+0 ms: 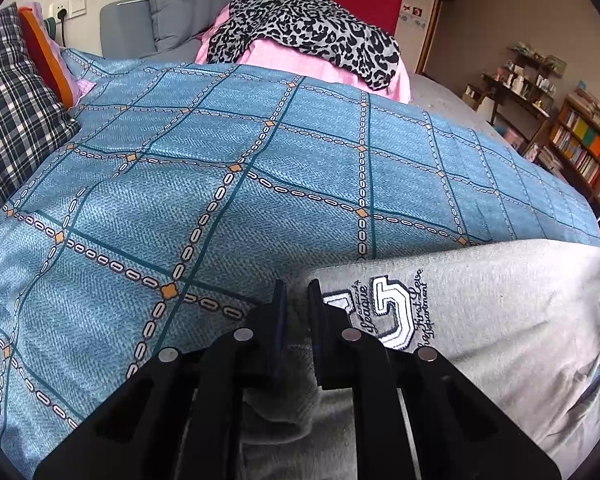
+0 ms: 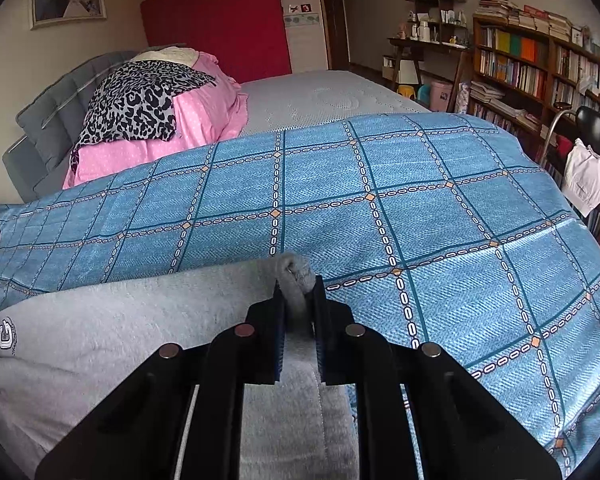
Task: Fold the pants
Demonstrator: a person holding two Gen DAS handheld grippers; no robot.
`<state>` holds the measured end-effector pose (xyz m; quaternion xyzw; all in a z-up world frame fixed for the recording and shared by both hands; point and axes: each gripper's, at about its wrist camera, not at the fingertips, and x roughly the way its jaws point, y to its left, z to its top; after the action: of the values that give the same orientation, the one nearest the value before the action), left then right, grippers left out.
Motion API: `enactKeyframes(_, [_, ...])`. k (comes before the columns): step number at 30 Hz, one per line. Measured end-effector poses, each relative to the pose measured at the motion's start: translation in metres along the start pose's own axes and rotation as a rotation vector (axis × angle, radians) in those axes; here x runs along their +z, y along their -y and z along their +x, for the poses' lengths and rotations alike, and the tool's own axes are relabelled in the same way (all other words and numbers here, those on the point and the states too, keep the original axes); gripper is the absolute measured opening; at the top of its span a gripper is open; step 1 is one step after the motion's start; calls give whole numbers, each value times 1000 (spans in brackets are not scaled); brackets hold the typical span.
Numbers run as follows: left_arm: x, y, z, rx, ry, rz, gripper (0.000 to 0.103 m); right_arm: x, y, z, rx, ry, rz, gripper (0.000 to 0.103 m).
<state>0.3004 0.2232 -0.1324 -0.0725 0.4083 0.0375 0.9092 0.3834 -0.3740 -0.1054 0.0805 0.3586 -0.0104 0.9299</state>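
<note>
We have the grey pants [image 2: 120,344] lying across the blue checked quilt [image 2: 420,208], and the risk is a slip: if either corner slides free as we lift, the fold goes crooked. Our right claw [image 2: 298,308] is nearly closed, pinching a bunched corner. Our left claw [image 1: 297,300] is narrowed around the pants' edge beside the logo [image 1: 388,312].
</note>
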Motion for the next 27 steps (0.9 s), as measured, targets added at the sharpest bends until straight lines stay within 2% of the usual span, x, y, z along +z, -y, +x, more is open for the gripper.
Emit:
enactKeyframes(13, [-36,15,-101,-24,127,71,10,-46,25,-80,-15,87,68,12])
enactKeyframes(27, [-112,24,-196,-40,227,172,10,-123,50,-183,-21,193,120,12])
